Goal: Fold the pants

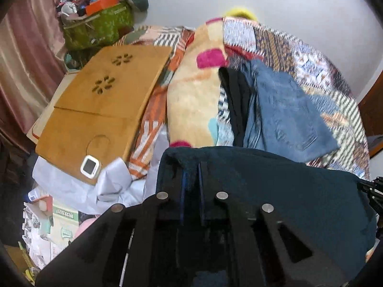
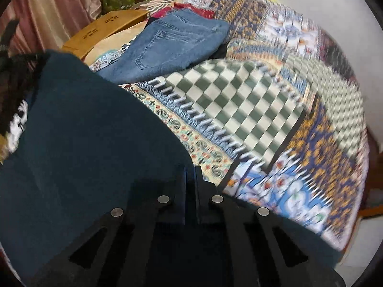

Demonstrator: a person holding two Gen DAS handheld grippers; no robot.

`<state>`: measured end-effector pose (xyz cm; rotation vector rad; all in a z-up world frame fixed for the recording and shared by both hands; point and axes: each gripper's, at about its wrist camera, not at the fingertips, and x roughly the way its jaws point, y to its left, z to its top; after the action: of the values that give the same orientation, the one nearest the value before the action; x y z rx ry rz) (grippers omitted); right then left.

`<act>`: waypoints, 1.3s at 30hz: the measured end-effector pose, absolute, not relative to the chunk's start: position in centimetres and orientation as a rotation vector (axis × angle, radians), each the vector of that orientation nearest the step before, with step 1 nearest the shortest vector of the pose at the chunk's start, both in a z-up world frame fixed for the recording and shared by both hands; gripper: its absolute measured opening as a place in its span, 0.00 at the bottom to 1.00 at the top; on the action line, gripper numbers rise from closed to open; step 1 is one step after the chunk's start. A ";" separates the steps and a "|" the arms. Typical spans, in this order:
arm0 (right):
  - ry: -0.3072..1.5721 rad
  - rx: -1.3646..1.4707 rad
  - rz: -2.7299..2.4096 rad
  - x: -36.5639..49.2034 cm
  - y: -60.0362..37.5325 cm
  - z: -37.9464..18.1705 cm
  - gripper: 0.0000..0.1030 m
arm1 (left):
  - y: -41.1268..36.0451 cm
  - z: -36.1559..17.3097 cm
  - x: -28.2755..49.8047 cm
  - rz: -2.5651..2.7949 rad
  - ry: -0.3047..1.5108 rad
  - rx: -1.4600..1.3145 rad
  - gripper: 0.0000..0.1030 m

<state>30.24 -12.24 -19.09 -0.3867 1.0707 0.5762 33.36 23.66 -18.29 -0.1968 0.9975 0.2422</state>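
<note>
Dark teal pants [image 1: 275,186] hang between my two grippers, held up over the near edge of the bed. My left gripper [image 1: 191,167] is shut on the pants' top edge near its left corner. My right gripper [image 2: 191,171] is shut on the same pants [image 2: 83,131] at their right corner; the cloth spreads away to the left. The lower part of the pants is hidden behind the grippers.
Folded blue jeans [image 1: 287,114] [image 2: 172,43] lie on the patterned quilt [image 2: 239,100] beside a black garment [image 1: 235,100]. A cream blanket [image 1: 194,95] and a wooden lap table [image 1: 100,105] lie to the left. A green bag [image 1: 98,26] stands behind.
</note>
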 end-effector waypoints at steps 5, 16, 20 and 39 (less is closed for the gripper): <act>0.937 -0.328 0.464 31.4 -13.0 -13.9 0.04 | 23.6 -15.0 33.1 0.239 0.920 -0.181 0.09; 0.856 -0.342 0.468 24.4 -13.0 -10.4 0.04 | 22.9 -13.9 27.4 0.153 0.906 -0.200 0.09; 0.855 -0.312 0.489 21.4 -13.6 -10.0 0.04 | 22.7 -14.4 24.5 0.147 0.914 -0.209 0.09; 0.900 -0.192 0.531 11.4 -14.5 -12.1 0.04 | 22.2 -19.4 14.4 0.222 0.989 -0.186 0.00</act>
<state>11.43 -14.53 -12.09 -0.1918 0.9003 0.5311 14.36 22.24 -19.44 -0.1860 0.9887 0.2224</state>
